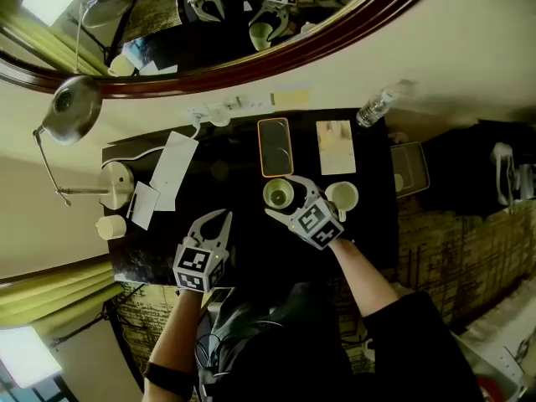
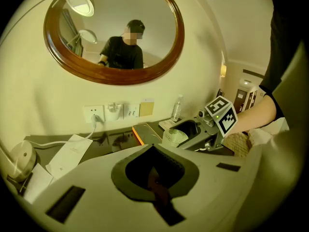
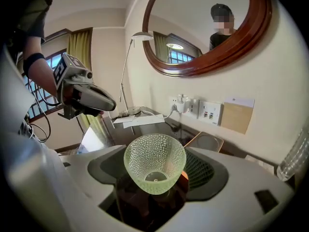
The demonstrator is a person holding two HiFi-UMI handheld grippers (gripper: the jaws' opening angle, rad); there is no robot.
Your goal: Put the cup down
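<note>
A pale green dimpled glass cup [image 3: 154, 162] sits upright between the jaws of my right gripper [image 3: 155, 174], which is shut on its sides. From the head view the cup [image 1: 277, 193] and right gripper [image 1: 285, 203] are over the black table [image 1: 226, 182], just before an orange-cased phone [image 1: 275, 146]. Whether the cup's base touches the table I cannot tell. My left gripper [image 1: 216, 219] hovers at the table's near edge, shut and holding nothing. In the left gripper view its jaws [image 2: 153, 149] meet, with the cup [image 2: 174, 137] ahead to the right.
A second pale cup [image 1: 342, 197] stands right of the held one. A card [image 1: 337, 146], a water bottle [image 1: 374, 107], white papers [image 1: 172, 167] and a desk lamp [image 1: 75, 105] are on or beside the table. A wall with sockets [image 1: 226, 107] and a round mirror [image 1: 276, 48] lie behind.
</note>
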